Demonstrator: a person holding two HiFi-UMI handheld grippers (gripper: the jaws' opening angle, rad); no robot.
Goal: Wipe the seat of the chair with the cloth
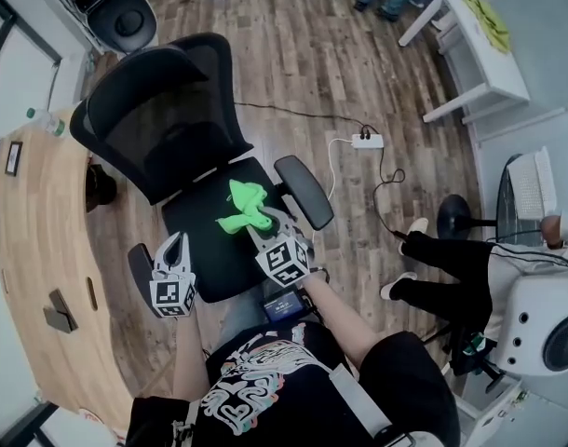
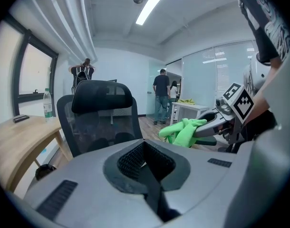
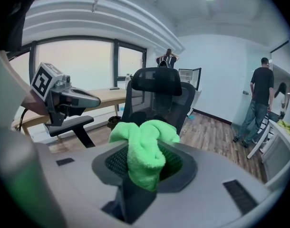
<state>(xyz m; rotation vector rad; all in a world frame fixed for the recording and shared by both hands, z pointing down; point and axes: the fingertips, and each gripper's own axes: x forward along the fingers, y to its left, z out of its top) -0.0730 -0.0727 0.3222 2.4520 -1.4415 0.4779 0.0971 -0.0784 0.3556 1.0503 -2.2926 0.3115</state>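
Observation:
A black office chair [image 1: 163, 128] with a mesh back stands in front of me; its dark seat [image 1: 202, 236] faces me. A bright green cloth [image 1: 243, 207] hangs bunched over the seat's right half, and my right gripper [image 1: 262, 223] is shut on the cloth [image 3: 144, 151]. In the left gripper view the cloth [image 2: 183, 129] shows at the right, pinched in the right gripper's fingers [image 2: 209, 125]. My left gripper [image 1: 172, 250] is shut and holds nothing, hovering over the seat's left front edge by the left armrest [image 1: 140, 266].
The chair's right armrest [image 1: 304, 191] lies just right of the cloth. A wooden desk [image 1: 37, 268] runs along the left. A power strip [image 1: 367, 141] and its cable lie on the floor. A seated person's legs [image 1: 442, 268] are at the right; a white table [image 1: 484, 40] stands farther back.

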